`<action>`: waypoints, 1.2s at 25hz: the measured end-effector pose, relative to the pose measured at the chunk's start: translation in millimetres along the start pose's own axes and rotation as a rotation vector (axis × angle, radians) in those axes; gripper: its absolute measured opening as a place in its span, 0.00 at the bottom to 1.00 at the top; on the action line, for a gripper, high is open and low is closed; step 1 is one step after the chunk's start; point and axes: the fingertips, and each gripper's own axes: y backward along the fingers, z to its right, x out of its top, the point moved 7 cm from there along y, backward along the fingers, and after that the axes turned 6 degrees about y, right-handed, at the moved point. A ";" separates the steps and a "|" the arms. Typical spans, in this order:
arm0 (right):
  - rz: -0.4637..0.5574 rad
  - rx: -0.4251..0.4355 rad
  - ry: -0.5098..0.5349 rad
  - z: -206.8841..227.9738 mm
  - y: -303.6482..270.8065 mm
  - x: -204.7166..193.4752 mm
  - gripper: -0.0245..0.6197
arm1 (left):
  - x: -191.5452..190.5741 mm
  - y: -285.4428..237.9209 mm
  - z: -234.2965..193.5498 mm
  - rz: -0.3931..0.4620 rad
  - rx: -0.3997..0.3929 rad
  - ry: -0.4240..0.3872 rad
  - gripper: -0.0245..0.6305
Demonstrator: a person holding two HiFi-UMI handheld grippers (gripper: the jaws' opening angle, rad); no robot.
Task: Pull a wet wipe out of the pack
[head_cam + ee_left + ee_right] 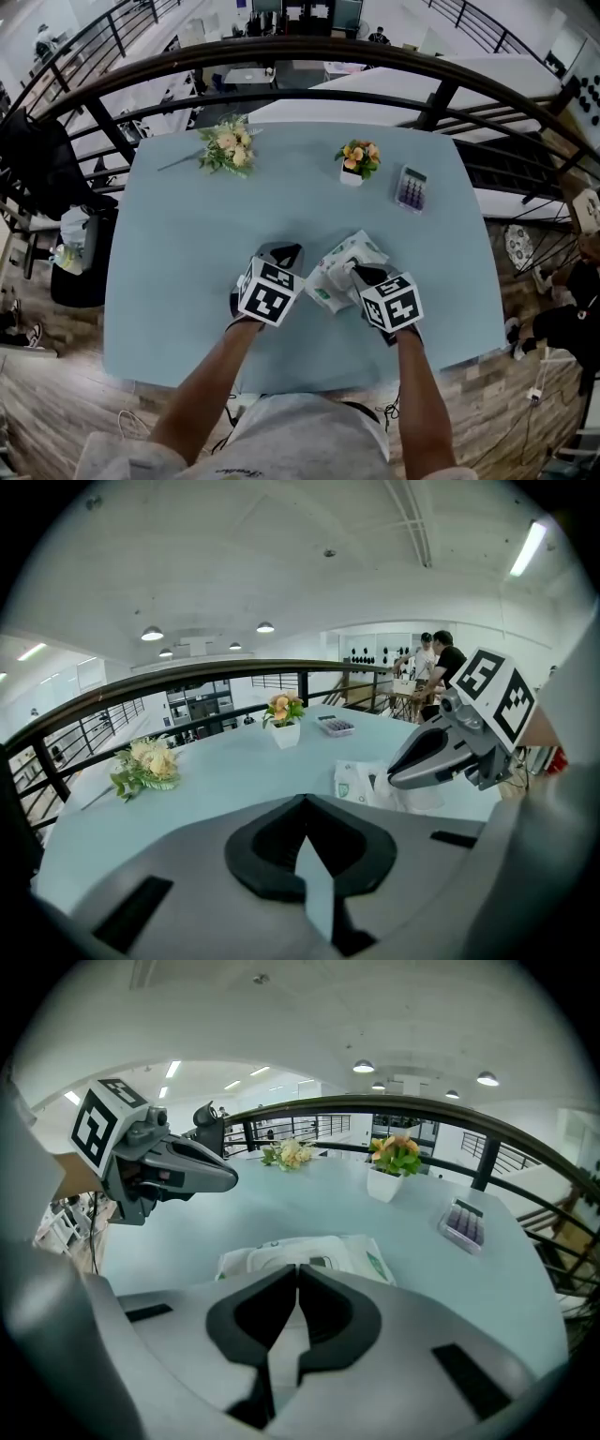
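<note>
While both arms reach over the pale blue tabletop [187,262], the white soft-plastic wet wipe pack with green print [349,251] lies flat on its near half. The right gripper [354,269] tilts down with its tips at the pack's top, jaws pressed together — whether they pinch a wipe cannot be seen. The left gripper [284,251] is just beside the pack's left end, apart from it — jaws likewise together, nothing between them.

L claw [305,801], R claw [297,1269]: both closed
</note>
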 end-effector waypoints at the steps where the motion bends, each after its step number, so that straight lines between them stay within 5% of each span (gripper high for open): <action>1: 0.005 0.002 0.003 0.7 0.9 0.6 0.06 | 0.8 2.4 0.1 0.002 0.011 0.005 0.03; 30: 0.124 0.024 0.030 4.4 39.7 4.9 0.06 | 18.1 44.9 55.2 0.075 0.147 0.010 0.03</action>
